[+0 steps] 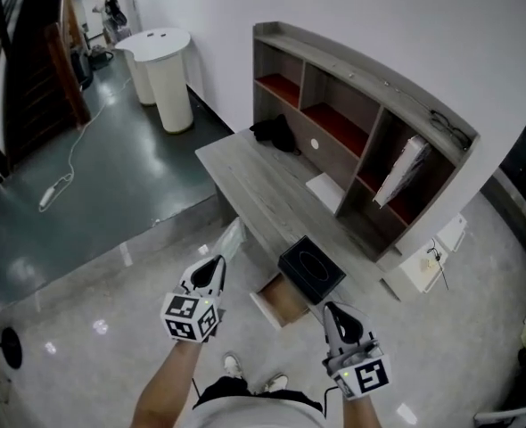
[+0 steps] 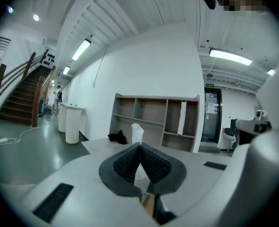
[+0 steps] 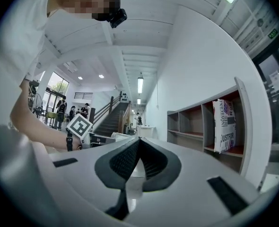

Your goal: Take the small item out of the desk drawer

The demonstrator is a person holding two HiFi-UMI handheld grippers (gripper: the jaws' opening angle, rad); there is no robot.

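- Desk (image 1: 250,185): centre of frame, running from upper centre down to lower centre.
- Shelf unit (image 1: 370,96): on the desk's far side, along the wall, right of centre.
- Dark bundle (image 1: 275,133): on the desk top at its upper end, just before the shelf unit.
- Flat sheet (image 1: 325,190): on the desk top, at the shelf unit's foot.
- Leaning package (image 1: 404,169): in a right-hand shelf compartment.
- Box (image 1: 311,271): on the desk's lower end, above the drawer (image 1: 283,301) (pulled out toward lower centre).
- Packet (image 1: 232,239): left of the drawer, seemingly nipped in the left gripper (image 1: 217,266).
- Right gripper (image 1: 327,308): just right of the drawer.
- Round stand (image 1: 163,71): on the floor, upper left.
- Staircase (image 1: 27,69): far upper left.
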